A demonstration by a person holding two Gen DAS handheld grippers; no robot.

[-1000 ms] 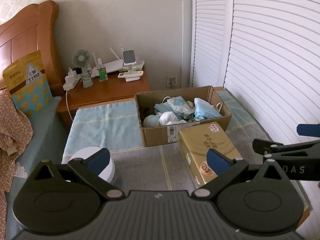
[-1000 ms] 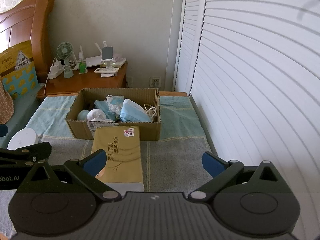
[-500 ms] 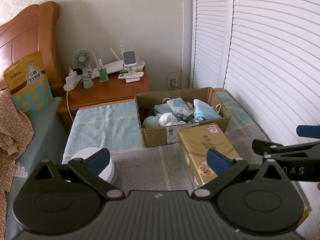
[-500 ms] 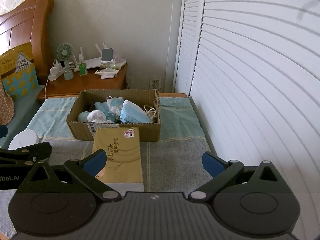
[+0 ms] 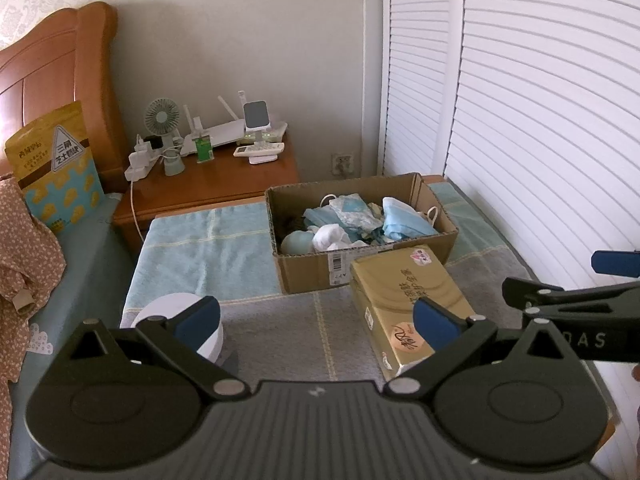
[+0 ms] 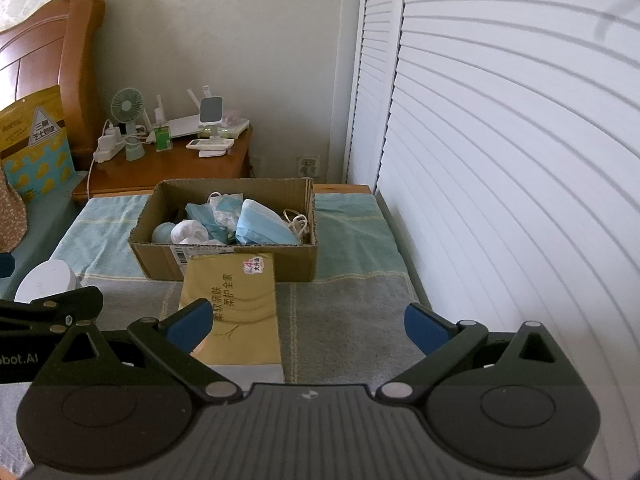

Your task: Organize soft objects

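Note:
An open cardboard box [image 5: 360, 268] [image 6: 296, 258] sits on a blue and grey towel; inside lie blue face masks [image 5: 404, 220] [image 6: 260, 226], a white sock [image 5: 332, 236] [image 6: 190, 232] and a pale blue ball [image 5: 296, 240]. A gold tissue pack [image 5: 400, 292] [image 6: 236, 300] lies just in front of the box. My left gripper [image 5: 316, 316] hovers open above the towel, nothing between its fingers. My right gripper [image 6: 306, 320] is open too, empty, its left finger over the tissue pack's near end.
A white round container [image 5: 176, 320] [image 6: 46, 282] stands at the towel's left edge. A wooden nightstand [image 5: 208, 188] with a fan, router and remote is behind. White louvred doors [image 6: 500, 160] run along the right. A yellow snack bag [image 5: 56, 168] leans on the headboard.
Both grippers have drifted slightly back and tilted up, so the box and tissue pack sit a little lower and further off. Both stay open.

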